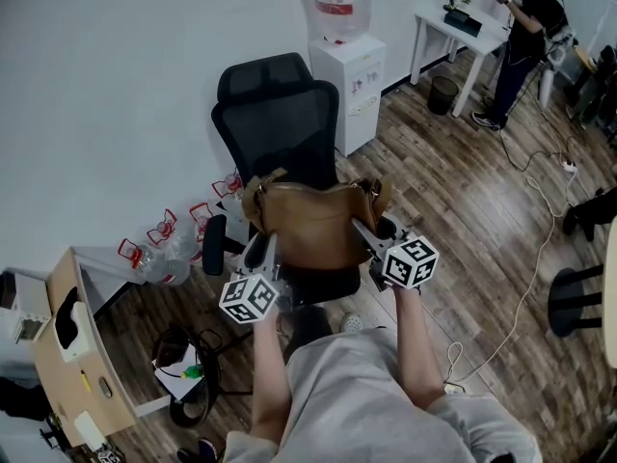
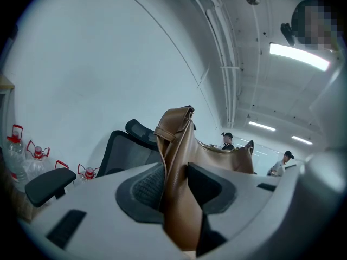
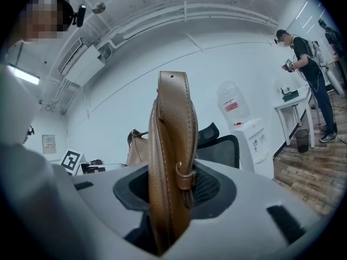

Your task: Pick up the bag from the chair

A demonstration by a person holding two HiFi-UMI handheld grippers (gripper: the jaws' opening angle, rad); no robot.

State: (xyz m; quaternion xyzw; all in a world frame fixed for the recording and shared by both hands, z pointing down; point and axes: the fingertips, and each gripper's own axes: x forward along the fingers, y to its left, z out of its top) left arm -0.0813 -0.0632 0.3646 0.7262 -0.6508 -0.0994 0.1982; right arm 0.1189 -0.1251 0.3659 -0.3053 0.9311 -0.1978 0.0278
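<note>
A brown leather bag (image 1: 313,222) is over the seat of a black office chair (image 1: 280,114), in front of its backrest; I cannot tell if it still rests on the seat. My left gripper (image 1: 258,249) is shut on the bag's left end. In the left gripper view the leather (image 2: 181,167) is pinched between the pads of that gripper (image 2: 176,186). My right gripper (image 1: 371,239) is shut on the bag's right end. The right gripper view shows the strap end and buckle (image 3: 171,145) clamped upright in the right gripper (image 3: 173,191).
A water dispenser (image 1: 347,75) stands against the wall right of the chair. Several empty water bottles (image 1: 169,249) lie on the floor to the left, near a cardboard box (image 1: 72,355). Far right are a white table (image 1: 458,32), a person (image 1: 525,37), a bin (image 1: 443,93) and a floor cable (image 1: 540,249).
</note>
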